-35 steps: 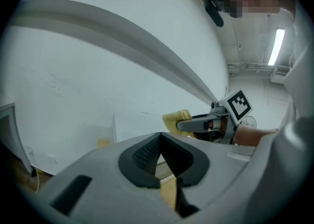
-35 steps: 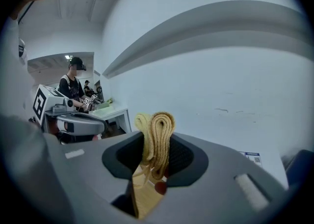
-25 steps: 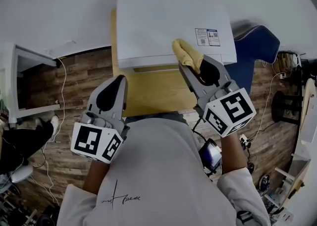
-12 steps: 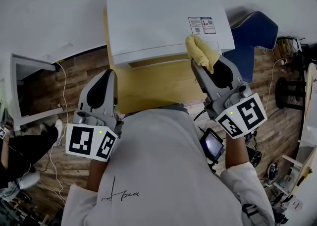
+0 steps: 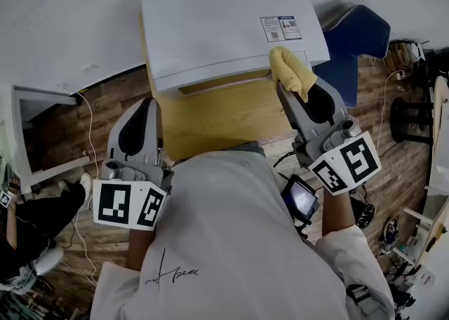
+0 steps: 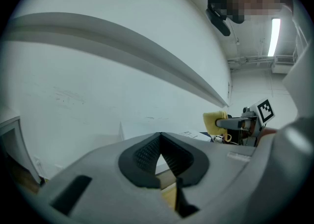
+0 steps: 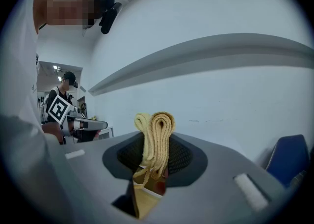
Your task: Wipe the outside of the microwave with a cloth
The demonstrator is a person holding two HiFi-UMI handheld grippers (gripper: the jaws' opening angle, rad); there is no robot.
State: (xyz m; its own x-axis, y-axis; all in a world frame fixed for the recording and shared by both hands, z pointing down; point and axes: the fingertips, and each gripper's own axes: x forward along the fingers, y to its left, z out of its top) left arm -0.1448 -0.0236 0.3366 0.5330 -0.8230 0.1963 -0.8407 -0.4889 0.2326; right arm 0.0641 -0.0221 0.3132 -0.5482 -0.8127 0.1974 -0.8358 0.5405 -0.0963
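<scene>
You're sliding the cloth (image 5: 290,71), pinched tight in your right gripper (image 5: 298,89), rightward along the microwave (image 5: 210,24) top's front edge. It's now sitting just below the label (image 5: 280,29). Left gripper (image 5: 146,104) is idling, jaws together, empty. The front edge is probably nearing done.

a blue chair (image 5: 359,34) stands on the wood floor (image 5: 105,97), right of a yellow table (image 5: 217,118); a white cabinet (image 5: 42,95) sits far left.

Wall (image 5: 70,17) behind microwave (image 5: 224,27); blue chair (image 5: 354,41) at right; left side open.
</scene>
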